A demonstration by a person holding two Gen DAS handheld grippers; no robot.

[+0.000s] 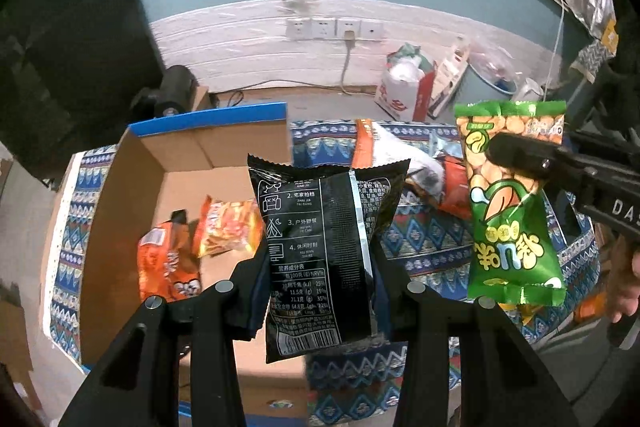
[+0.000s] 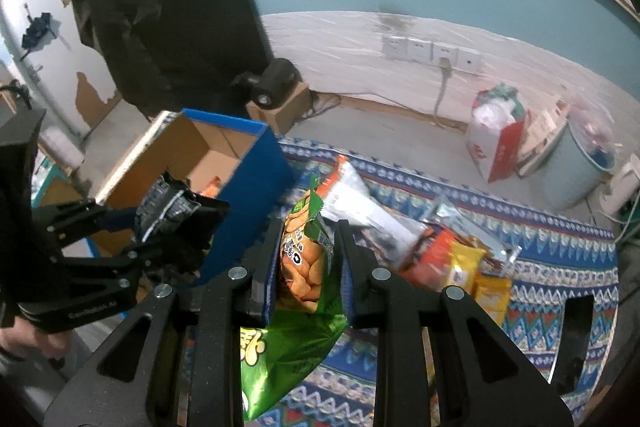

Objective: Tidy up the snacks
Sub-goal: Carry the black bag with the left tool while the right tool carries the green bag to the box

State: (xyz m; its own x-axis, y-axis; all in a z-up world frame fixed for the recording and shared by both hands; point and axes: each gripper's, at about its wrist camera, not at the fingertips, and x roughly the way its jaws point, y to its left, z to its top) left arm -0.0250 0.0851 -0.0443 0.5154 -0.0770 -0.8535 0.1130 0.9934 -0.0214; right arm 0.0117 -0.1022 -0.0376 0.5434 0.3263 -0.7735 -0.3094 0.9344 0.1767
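Cardboard box with blue outer walls (image 1: 120, 195) on patterned blue cloth (image 1: 432, 243), two orange snack packs (image 1: 168, 263) inside. Left tongs (image 1: 316, 267) clenched on black foil snack bag (image 1: 324, 247) above box's right edge. Right tongs (image 2: 306, 267) clenched on green crinkly snack bag (image 2: 304, 267), held over cloth beside loose snack pile (image 2: 440, 251).
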